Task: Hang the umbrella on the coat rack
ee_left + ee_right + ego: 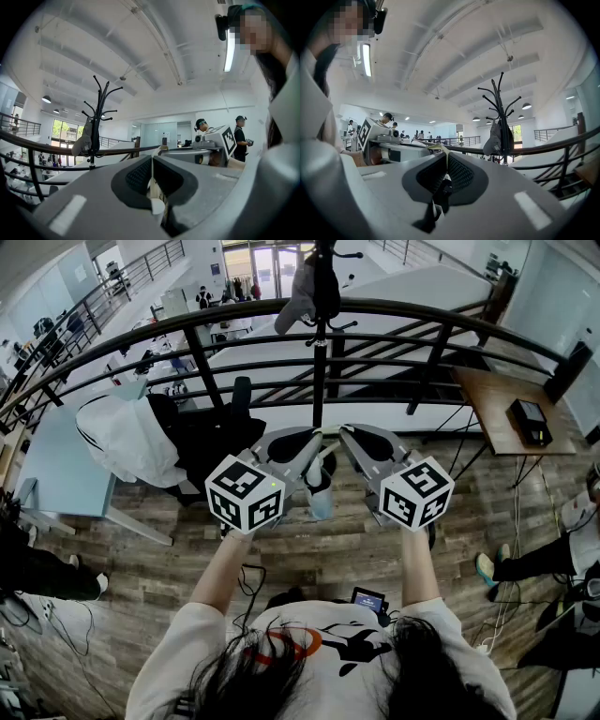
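You hold both arms straight out at chest height, forearms bare and roughly parallel, with the marker cubes facing up toward you. The left gripper [309, 442] and right gripper [349, 437] angle inward until their tips nearly meet. Each gripper's jaws are pressed together on a thin cream fold of the umbrella [321, 502]. The umbrella hangs as a pale folded bundle just beneath the two tips, well off the near-left corner of the wooden bench [487, 418].

Directly beyond the grippers stands the coat rack [320, 362], a black pole by the curved dark railing [403, 310], well to the left of the bench's left edge. A grey cap [300, 298] hangs from one of its upper hooks. A small black box [531, 420] sits near the bench's right edge.

The plank floor [309, 554] runs under you. A pale table [56, 465] stands far to the left, with a white garment [127, 437] beside it. Overhead is a white beamed ceiling, and people stand about the hall.
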Available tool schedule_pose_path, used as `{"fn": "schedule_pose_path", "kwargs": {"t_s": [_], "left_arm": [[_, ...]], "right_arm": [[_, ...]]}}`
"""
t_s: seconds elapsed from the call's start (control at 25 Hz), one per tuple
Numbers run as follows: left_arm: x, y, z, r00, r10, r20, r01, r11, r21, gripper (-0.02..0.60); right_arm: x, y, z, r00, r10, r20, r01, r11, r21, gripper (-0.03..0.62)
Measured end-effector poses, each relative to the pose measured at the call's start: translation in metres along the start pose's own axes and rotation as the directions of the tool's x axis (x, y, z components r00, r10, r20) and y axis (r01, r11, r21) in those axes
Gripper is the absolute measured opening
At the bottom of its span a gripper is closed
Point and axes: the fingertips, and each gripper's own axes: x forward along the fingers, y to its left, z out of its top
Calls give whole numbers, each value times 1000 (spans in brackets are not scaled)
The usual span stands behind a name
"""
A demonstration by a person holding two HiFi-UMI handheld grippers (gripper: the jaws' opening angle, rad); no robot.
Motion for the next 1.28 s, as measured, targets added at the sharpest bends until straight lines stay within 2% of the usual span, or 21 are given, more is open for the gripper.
{"fn": "schedule_pose_path", "kwargs": {"t_s": [0.28, 0.84, 1.08, 1.28], "left_arm": [[2, 6, -2, 999, -33, -11, 33, 999, -4, 0], [-6, 41, -9, 994, -106, 9, 107, 994, -34, 0], [8, 59, -13, 994, -111, 5, 111, 993, -47, 0], [38, 74, -14, 994, -105, 11, 105, 994, -35, 0]], "right_arm": [[11, 2, 3, 1000, -28, -12, 27, 999, -45, 28], [46, 0, -10, 993, -116, 6, 116, 993, -10, 29], [64, -18, -12, 993, -119, -9, 119, 993, -13, 29], [74, -55, -15, 993, -115, 9, 115, 993, -4, 29]]}}
